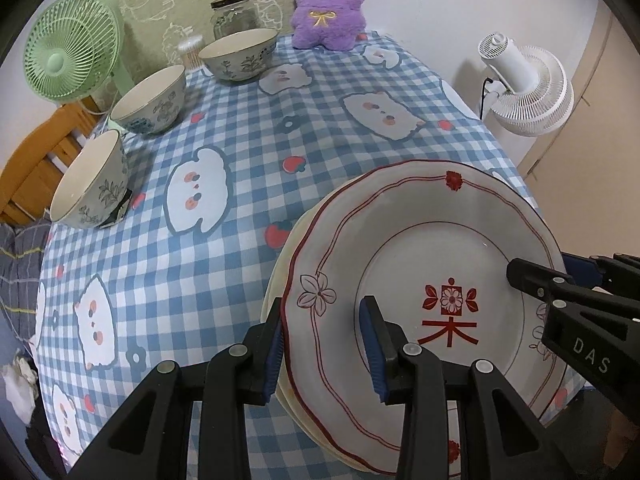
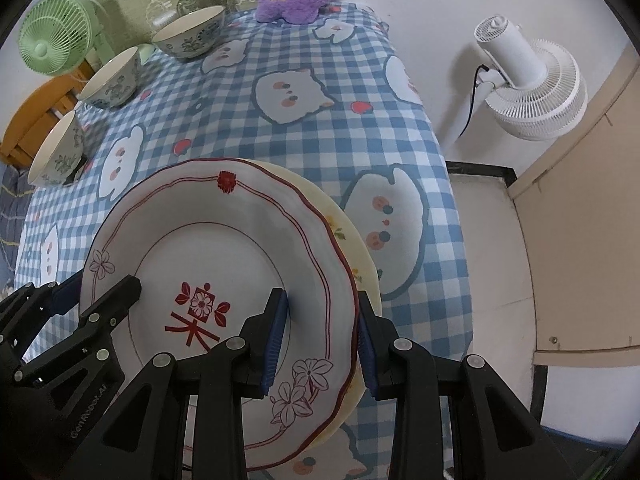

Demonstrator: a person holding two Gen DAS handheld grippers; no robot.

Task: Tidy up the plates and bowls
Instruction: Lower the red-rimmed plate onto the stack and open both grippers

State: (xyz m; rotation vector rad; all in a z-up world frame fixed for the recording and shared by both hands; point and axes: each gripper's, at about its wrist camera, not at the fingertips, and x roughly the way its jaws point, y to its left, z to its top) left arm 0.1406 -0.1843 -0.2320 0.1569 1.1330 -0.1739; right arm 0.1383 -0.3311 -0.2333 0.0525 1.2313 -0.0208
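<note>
A white plate (image 1: 420, 248) (image 2: 224, 248) with a red scalloped rim and a red character in its middle is tilted just over a cream plate (image 1: 276, 276) (image 2: 352, 236) on the checked tablecloth. My left gripper (image 1: 322, 308) (image 2: 98, 288) is shut on its left rim, one pad inside and one outside. On the opposite rim my right gripper (image 2: 320, 300) (image 1: 552, 270) is shut the same way. Three floral bowls (image 1: 238, 54) (image 1: 150, 98) (image 1: 92, 184) line the table's far left; the nearest leans sideways.
A green fan (image 1: 72, 48), a glass jar (image 1: 234, 14), a toothpick holder (image 1: 190, 52) and a purple plush (image 1: 326, 4) stand along the back. A white fan (image 2: 528, 80) stands off the table's right edge. A wooden chair (image 1: 36, 168) is at the left.
</note>
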